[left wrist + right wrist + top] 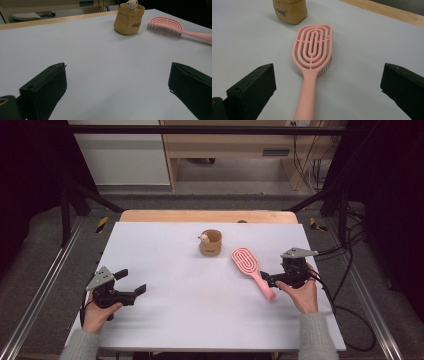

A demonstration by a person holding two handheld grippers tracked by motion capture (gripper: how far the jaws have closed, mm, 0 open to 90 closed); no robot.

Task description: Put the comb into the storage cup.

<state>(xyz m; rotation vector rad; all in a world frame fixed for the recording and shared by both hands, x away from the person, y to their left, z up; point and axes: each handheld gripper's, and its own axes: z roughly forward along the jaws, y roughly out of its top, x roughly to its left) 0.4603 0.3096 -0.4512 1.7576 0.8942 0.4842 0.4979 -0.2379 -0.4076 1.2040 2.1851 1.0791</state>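
A pink hairbrush (248, 262) lies bristles down on the white table (165, 320), right of centre, its handle pointing at the person's right hand. My right gripper (267, 280) is open. In the right gripper view the brush (313, 50) has its handle lying between the two wide-set jaws of the right gripper (328, 82), touching neither. A tan cup (210, 243) with a small white figure at its rim stands behind the brush. My left gripper (132, 281) is open at the front left, holding nothing. The left gripper view shows bare table between the jaws of the left gripper (117, 82), with the cup (128, 21) and brush (165, 26) far off.
A wooden strip (207, 216) borders the table's far edge. Metal frame rails (45, 280) run along both sides, and black cables (345, 285) trail off the right edge. The tan cup (290, 11) stands just beyond the brush head.
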